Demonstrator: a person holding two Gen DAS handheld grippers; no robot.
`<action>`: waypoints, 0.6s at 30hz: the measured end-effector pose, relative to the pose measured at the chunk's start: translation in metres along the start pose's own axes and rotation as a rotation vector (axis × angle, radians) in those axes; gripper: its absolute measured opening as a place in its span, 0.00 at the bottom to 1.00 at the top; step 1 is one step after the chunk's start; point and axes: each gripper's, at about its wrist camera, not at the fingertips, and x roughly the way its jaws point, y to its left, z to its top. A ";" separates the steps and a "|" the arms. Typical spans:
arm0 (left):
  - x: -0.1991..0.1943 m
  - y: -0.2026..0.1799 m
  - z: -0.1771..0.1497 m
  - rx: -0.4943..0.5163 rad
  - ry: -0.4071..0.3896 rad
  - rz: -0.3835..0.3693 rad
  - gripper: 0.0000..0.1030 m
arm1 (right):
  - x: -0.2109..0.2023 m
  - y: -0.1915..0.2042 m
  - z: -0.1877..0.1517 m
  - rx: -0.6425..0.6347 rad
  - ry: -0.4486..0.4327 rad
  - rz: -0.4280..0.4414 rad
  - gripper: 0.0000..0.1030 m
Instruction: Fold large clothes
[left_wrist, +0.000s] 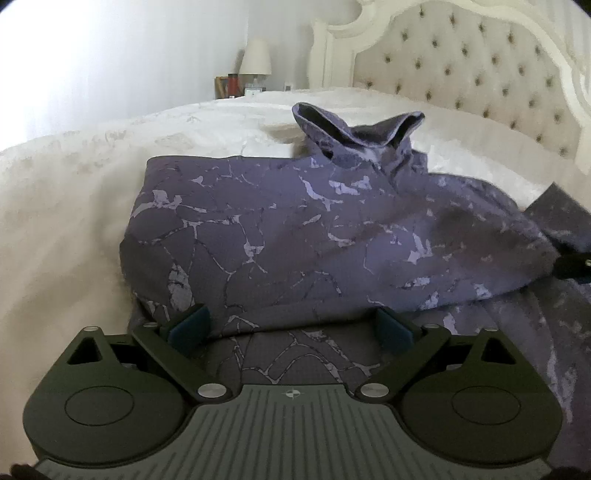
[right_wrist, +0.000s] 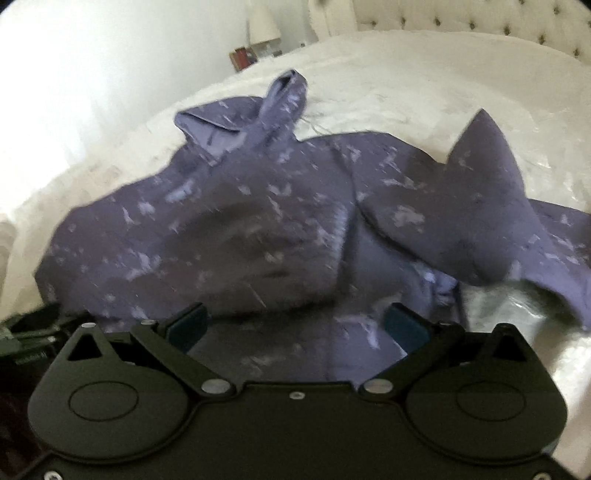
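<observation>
While the purple marbled hoodie (left_wrist: 295, 229) is lying spread across the white bed (left_wrist: 74, 184), its hood (left_wrist: 354, 129) is standing up crumpled toward the headboard (left_wrist: 461, 62), and one sleeve (right_wrist: 480, 192) is lying bent over the body on the right side. You are holding your left gripper (left_wrist: 291, 325) just above the near hem with its jaws spread wide, blue pads (left_wrist: 192, 325) apart and gripping nothing. Your right gripper (right_wrist: 295, 325) is hovering likewise released over the near edge of the fabric, though that view is blurring. Beyond the garment, a lamp (left_wrist: 255, 59) is sitting on a nightstand beside the bed, with small items clustering around its base.
</observation>
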 end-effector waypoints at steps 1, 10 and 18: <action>-0.001 0.002 0.000 -0.010 -0.004 -0.008 0.94 | 0.004 0.001 0.003 0.004 0.002 0.004 0.99; -0.002 0.004 0.000 -0.038 -0.017 -0.027 0.94 | 0.033 -0.003 0.026 0.048 0.048 -0.043 0.49; -0.010 -0.003 0.007 -0.017 -0.003 -0.015 0.94 | 0.006 0.021 0.043 -0.071 -0.019 -0.095 0.19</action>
